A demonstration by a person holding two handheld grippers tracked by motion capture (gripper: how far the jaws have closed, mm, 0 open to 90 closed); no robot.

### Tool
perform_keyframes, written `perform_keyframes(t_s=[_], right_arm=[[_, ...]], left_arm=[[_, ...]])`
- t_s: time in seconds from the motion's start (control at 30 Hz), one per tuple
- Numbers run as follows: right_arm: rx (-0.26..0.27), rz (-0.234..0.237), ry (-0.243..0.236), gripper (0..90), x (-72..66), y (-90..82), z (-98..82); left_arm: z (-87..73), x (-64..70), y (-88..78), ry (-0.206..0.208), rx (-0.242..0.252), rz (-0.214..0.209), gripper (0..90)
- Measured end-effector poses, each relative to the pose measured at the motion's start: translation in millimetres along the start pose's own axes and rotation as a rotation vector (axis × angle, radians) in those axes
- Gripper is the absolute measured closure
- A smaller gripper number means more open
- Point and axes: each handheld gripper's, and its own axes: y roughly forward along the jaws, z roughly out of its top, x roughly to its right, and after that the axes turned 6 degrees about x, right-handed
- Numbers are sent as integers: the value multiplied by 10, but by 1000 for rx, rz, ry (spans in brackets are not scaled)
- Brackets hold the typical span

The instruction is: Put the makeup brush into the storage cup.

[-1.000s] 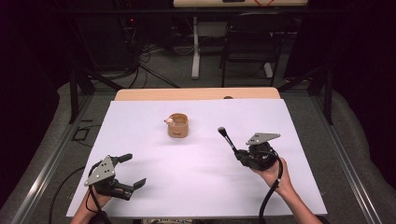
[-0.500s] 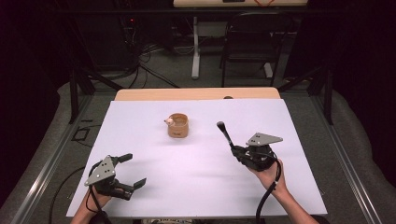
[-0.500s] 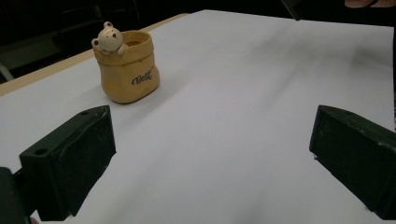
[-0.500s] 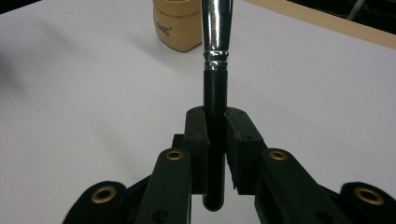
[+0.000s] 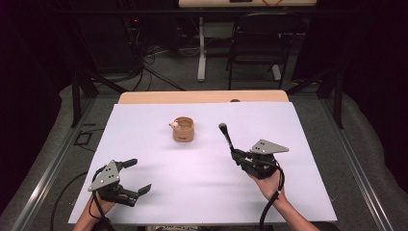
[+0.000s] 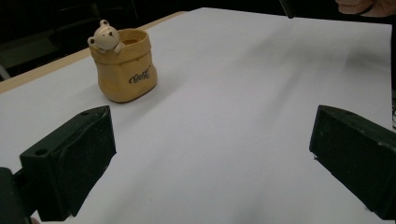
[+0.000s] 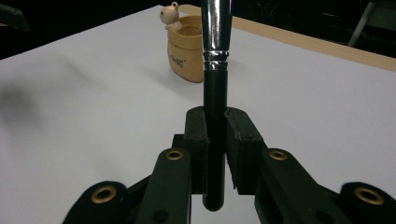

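A small tan pot (image 5: 183, 129) with a bear figure on its rim stands upright on the white table (image 5: 202, 192), toward the back middle; it also stands at the upper left in the left gripper view (image 6: 123, 65) and ahead in the right gripper view (image 7: 187, 49). My right gripper (image 5: 234, 155) is shut on the black handle of a makeup brush (image 5: 226, 136), whose head points up and away toward the pot; the jaws clamp the handle (image 7: 215, 116) near its end. My left gripper (image 5: 137, 176) rests open near the front left, nothing between its jaws.
The table's wooden back edge (image 5: 202, 96) shows behind the white cover. Beyond it, on the dark floor, are cables, a chair (image 5: 255, 48) and a desk leg. Metal rails run along both sides of the table.
The right gripper with the brush has shifted slightly left and toward the pot. The left gripper has stayed put.
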Motion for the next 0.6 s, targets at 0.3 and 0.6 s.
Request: perform_keyframes(t_s=[0.3,0.6], right_arm=[[61,47,11,795,-7,127,-82],[110,105,-3,795,-75,262,-94]], left_arm=[[1,-4,14,-4,-2,-1,2],[3,-7,40,-6,-11,-7,2]])
